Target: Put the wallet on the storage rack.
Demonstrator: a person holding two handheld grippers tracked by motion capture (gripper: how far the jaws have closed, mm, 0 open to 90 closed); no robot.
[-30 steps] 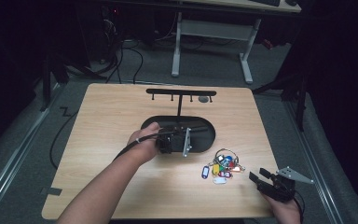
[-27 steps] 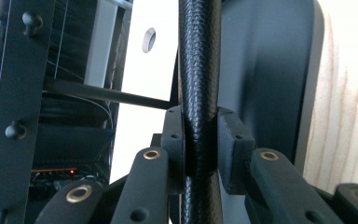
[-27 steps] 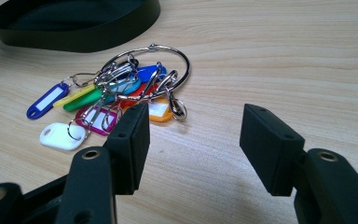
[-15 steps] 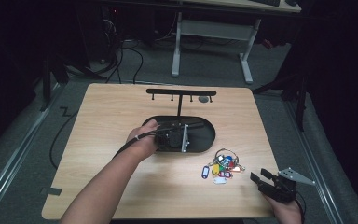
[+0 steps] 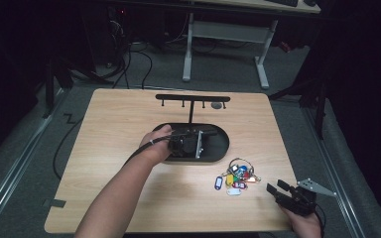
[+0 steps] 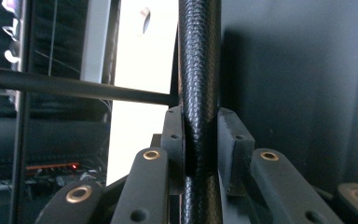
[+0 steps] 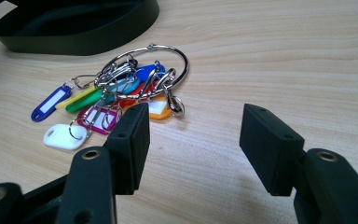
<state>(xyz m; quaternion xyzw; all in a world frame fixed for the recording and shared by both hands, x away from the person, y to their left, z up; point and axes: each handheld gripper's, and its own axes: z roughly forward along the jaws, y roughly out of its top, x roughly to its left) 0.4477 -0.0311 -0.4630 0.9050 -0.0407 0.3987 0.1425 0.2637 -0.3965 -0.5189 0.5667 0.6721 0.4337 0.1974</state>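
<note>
1. We see the stand's upright post (image 6: 199, 93) clamped between the left gripper (image 6: 200, 149) pads, both pads pressing on its textured black surface.
2. That post rises from the oval black base (image 5: 218, 148), mid-table; the left gripper (image 5: 186, 144) sits right over the base, at the post's foot.
3. Crossbar (image 5: 192, 98) with small hooks tops the post, on the far side of the base.
4. Key bunch (image 5: 238, 176) lies on the table (image 5: 104, 129) just beside the base, at its near right: steel ring (image 7: 149, 65) with coloured tags, a white tag (image 7: 63, 136) nearest us.
5. Right gripper (image 5: 283, 191) rests well right of the base, near the table's front corner; its jaws stand apart with nothing between them, aimed at the keys, not touching them (image 7: 193, 140).
</note>
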